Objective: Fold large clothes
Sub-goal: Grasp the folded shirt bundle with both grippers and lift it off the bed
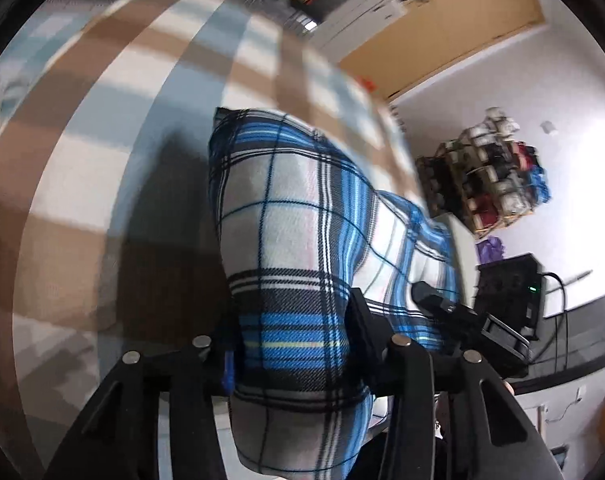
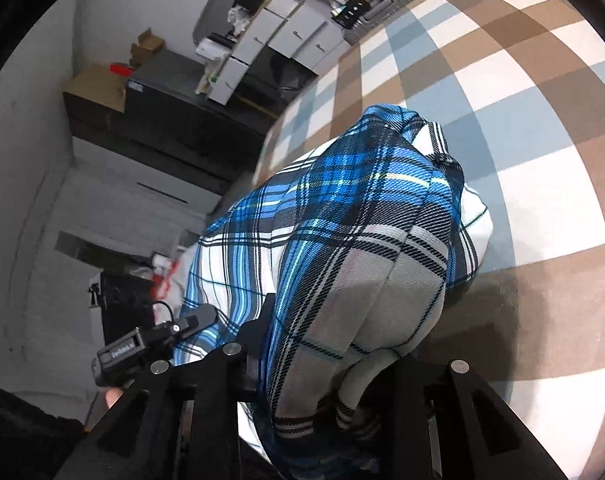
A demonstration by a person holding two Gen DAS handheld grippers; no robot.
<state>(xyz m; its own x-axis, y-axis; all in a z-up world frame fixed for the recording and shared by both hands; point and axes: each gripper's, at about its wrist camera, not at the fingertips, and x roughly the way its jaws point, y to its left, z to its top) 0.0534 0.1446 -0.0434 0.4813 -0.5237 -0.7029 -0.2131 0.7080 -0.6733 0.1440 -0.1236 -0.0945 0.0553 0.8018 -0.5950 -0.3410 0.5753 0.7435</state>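
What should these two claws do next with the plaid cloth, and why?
Probably lift and draw apart. The left gripper and right gripper each pinch a bunched part of the cloth, which hangs crumpled over the checked cover; it needs spreading before any fold.

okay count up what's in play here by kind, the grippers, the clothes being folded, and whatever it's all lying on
Grippers: 2, the left gripper and the right gripper, each clamped on the fabric
Clothes: 1, a blue, white and black plaid garment
Surfaces: 1, a bed cover checked in brown, white and pale blue
Total: 4
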